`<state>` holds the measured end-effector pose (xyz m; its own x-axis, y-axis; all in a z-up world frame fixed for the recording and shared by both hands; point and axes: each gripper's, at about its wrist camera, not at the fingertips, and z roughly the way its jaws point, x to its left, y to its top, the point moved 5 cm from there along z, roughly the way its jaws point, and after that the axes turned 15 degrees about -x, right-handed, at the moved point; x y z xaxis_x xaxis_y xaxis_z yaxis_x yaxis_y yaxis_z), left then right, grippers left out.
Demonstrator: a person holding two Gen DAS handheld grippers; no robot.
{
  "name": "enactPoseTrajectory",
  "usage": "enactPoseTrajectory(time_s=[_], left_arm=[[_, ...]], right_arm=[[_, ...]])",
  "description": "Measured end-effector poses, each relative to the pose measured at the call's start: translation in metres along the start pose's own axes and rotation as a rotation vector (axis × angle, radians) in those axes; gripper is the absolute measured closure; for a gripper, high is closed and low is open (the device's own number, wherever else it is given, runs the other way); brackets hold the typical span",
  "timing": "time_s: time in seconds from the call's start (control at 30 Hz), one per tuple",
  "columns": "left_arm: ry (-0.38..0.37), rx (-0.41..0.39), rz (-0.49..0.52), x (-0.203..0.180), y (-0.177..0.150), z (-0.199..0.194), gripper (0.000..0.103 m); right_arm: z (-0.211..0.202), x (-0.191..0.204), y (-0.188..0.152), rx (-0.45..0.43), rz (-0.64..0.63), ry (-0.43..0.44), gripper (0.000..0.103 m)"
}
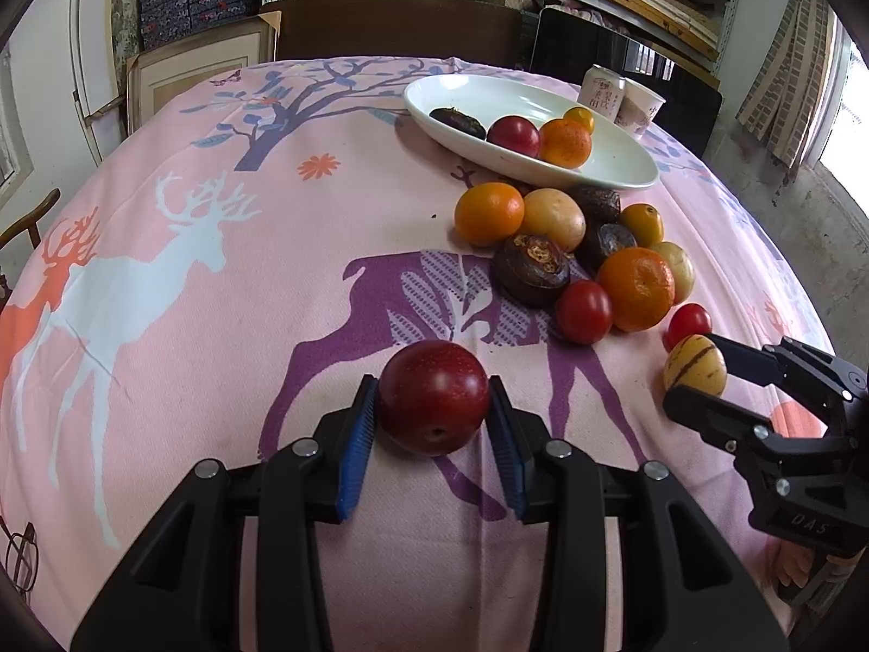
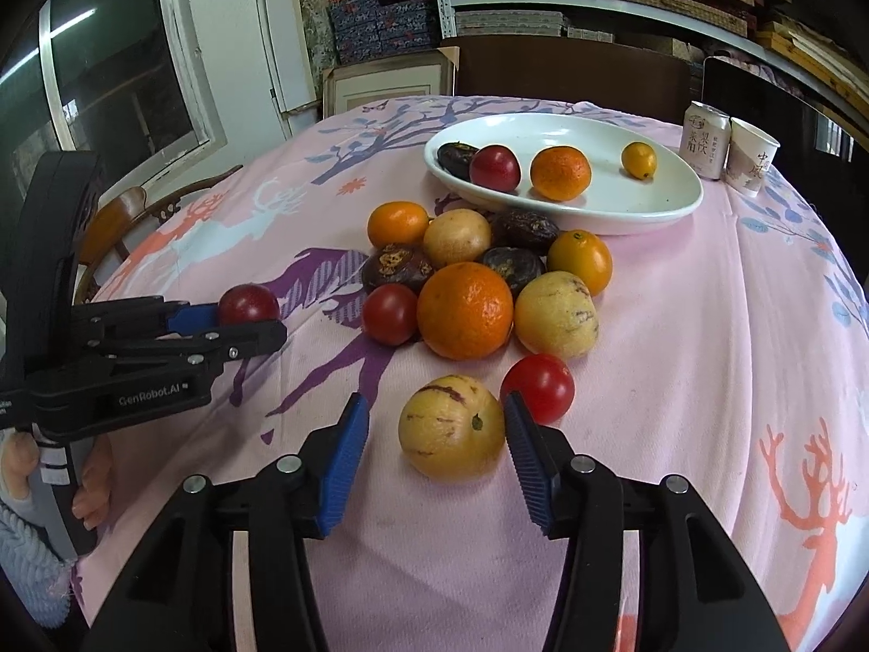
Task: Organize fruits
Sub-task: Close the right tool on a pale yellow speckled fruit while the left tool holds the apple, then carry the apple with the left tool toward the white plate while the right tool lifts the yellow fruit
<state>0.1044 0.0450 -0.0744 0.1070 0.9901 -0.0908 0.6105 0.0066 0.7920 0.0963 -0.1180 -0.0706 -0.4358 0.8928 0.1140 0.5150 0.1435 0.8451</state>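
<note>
Left gripper pinching firm, smooth red plum across its middle; right gripper gaping around striped pepino melon, likely soft-skinned.

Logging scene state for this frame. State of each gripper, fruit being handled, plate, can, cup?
left gripper: shut on dark red plum
right gripper: open, around striped yellow melon
white plate: upright, holds four fruits
drink can: upright
paper cup: upright
loose fruit pile: on tablecloth, unsorted

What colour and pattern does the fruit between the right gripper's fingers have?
The fruit is pale yellow with thin purple streaks, clearest in the right wrist view.
</note>
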Motion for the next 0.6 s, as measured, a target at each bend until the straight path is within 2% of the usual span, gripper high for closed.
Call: enactPoseTrajectory(time_s=[0.1,0.17,0.5,0.53,0.6], left_arm=[[-0.001,0.001,0.006,-0.001,0.0,0.0,0.063],[0.001,0.001,0.011,-0.001,0.0,0.0,0.063],[-0.002,0.0,0.007,-0.002,0.0,0.0,0.063],[-0.002,0.0,0.006,-0.002,0.0,0.0,0.063],[-0.004,-0.001,0.002,-0.002,0.001,0.0,0.063]], right_arm=[[-0.002,-0.007,-0.004,0.017,0.056,0.015,0.054],[0.0,-0.009,-0.006,0.03,0.072,0.019,0.061],[0.006,-0.011,-0.007,0.048,0.121,0.051,0.059],[0.006,-0.01,-0.007,0.049,0.129,0.059,0.055],[0.007,-0.01,-0.006,0.046,0.133,0.06,0.054]])
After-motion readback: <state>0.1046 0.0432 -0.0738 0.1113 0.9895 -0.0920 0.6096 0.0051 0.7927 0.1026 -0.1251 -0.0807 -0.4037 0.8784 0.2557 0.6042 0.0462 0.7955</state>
